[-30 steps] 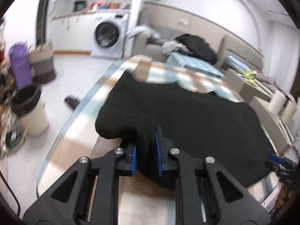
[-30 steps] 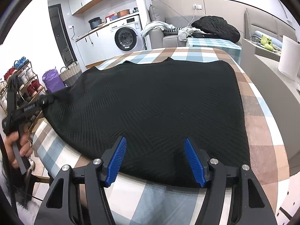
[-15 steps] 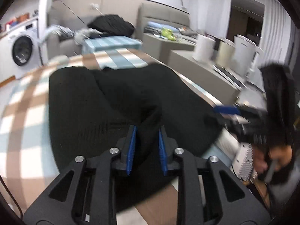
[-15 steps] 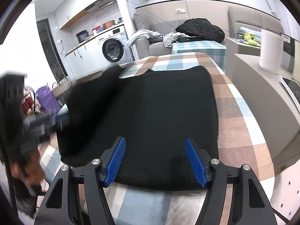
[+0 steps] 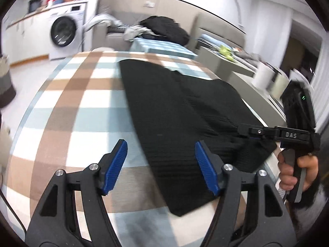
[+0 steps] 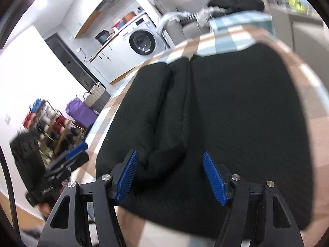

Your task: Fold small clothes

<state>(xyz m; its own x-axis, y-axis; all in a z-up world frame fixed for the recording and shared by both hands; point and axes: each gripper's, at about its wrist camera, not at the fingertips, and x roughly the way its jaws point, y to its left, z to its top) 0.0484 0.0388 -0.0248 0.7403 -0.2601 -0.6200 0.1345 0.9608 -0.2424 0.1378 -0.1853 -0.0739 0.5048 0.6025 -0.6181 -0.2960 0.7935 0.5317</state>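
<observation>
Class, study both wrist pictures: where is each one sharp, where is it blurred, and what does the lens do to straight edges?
Left wrist view: open left gripper and black knitted garment fairly sharp; white washing machine and right-hand background smeared. Right wrist view: open right gripper crisp; shoe rack and far room blurred. Both bend the checked tablecloth edge and darken the corners.

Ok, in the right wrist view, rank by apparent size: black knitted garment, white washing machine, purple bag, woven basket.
1. Black knitted garment
2. White washing machine
3. Purple bag
4. Woven basket, close to the bag; ranking unsure.
</observation>
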